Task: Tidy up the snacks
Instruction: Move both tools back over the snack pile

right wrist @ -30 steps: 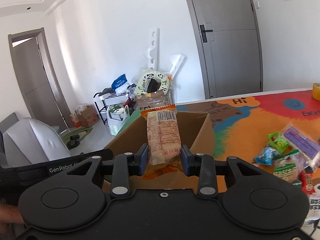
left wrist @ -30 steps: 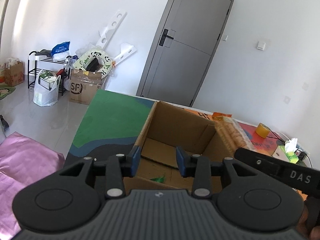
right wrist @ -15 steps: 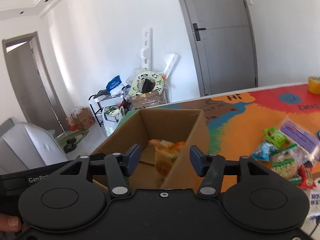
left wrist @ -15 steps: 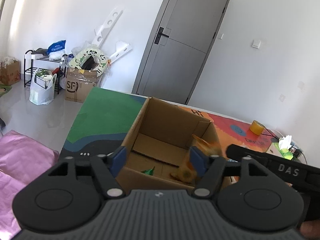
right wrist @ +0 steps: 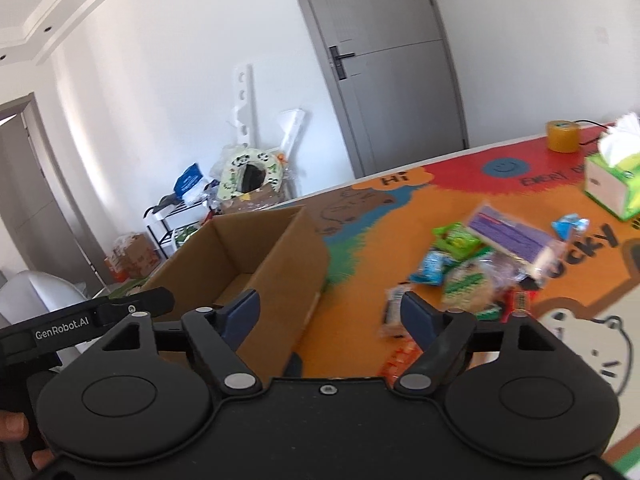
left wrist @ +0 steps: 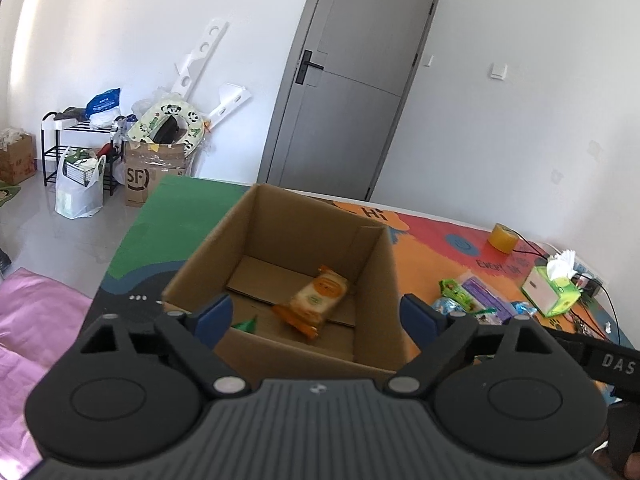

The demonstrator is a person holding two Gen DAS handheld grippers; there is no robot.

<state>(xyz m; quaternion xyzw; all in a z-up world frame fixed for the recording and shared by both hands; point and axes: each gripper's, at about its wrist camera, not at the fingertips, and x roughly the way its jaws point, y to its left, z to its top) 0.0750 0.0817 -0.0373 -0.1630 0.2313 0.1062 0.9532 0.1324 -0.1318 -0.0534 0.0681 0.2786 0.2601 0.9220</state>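
Worktop (right wrist: 400, 216): carried a colourful mat, with the box at its left end and loose snacks to the right.
Box (left wrist: 280, 236): open cardboard, upright on the worktop; an orange packet (left wrist: 316, 300) lay on its floor, and a green scrap (left wrist: 245, 324) peeked over the near wall.
Snack pile (right wrist: 480, 272): green, blue, purple and red packets lay heaped on the mat, well apart from the box.
Left hand-held gripper (left wrist: 316, 316): jaws were opening wide, nothing between them; it looked down into the box.
Right hand-held gripper (right wrist: 330, 312): jaws were opening too, empty, aimed between the box's right wall and the pile.
Progress: early, by my reading; one packet and perhaps a second lay boxed, while most snacks waited outside.
Left to do: the whole pile seemingly needed moving into the box.
Hard to make out: the pile was blurred, so packets could not be counted; the green scrap was mostly hidden by the box wall; the nearest packets were cut off behind the right gripper.
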